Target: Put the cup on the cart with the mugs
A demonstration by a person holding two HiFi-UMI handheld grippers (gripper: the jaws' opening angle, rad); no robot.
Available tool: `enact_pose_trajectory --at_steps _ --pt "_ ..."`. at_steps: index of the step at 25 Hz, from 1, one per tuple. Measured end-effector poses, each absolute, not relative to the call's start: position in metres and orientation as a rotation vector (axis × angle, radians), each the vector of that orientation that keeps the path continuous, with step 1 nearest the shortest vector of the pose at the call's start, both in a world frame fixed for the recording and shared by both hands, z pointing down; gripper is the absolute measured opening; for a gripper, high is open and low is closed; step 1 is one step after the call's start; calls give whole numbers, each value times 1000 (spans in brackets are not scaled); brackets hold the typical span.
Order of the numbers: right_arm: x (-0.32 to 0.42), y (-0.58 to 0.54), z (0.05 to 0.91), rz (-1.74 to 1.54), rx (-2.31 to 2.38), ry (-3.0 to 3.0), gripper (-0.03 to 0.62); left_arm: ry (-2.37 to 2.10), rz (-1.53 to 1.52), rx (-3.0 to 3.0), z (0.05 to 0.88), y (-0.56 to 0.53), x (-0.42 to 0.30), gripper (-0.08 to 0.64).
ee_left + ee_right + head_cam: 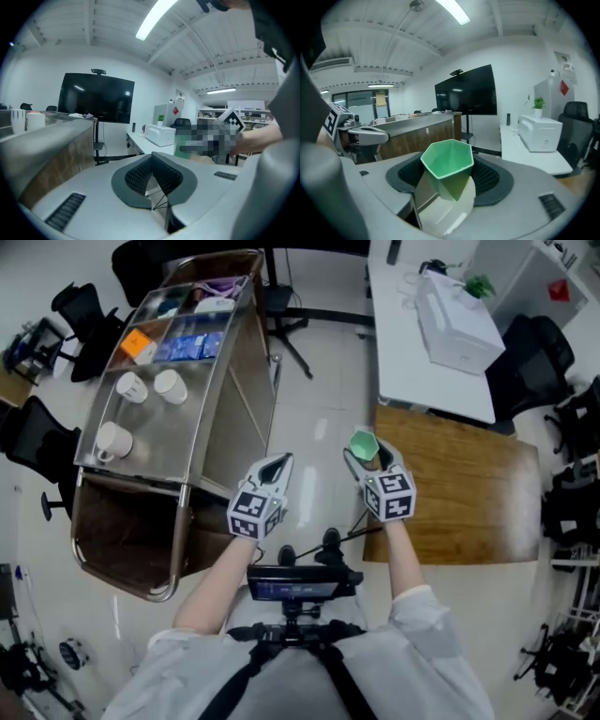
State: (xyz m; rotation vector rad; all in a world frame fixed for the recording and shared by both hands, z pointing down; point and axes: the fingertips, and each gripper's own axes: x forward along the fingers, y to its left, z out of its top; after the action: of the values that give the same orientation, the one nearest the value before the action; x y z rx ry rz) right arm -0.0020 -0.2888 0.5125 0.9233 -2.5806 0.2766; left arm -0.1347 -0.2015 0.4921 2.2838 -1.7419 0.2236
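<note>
A green faceted cup (364, 443) sits between the jaws of my right gripper (368, 457), which is shut on it; the right gripper view shows its open mouth tilted toward the camera (449, 164). The cup is held in the air above the floor, between the metal cart (178, 442) on the left and a wooden table. Three white mugs (131, 387) (170, 386) (113, 441) stand on the cart's top shelf. My left gripper (275, 465) hovers beside the cart's near right corner, its jaws shut with nothing between them (152, 180).
Bins with blue packets (192, 346) fill the far end of the cart. The wooden table (459, 484) lies to the right; beyond it a white desk (412, 343) carries a white box (457, 324). Office chairs (539, 357) stand around. A dark screen (96, 98) hangs on the far wall.
</note>
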Motion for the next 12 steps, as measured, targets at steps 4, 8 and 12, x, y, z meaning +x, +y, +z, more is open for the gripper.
enact_pose_trajectory --at_steps 4,8,12 --pt "-78 -286 474 238 694 -2697 318 -1897 180 2193 444 -198 -186 3" --pt "-155 -278 431 165 470 -2778 318 -2054 200 2120 393 -185 -235 3" --pt "-230 -264 398 83 267 -2825 318 -2181 212 2024 365 -168 -289 3"
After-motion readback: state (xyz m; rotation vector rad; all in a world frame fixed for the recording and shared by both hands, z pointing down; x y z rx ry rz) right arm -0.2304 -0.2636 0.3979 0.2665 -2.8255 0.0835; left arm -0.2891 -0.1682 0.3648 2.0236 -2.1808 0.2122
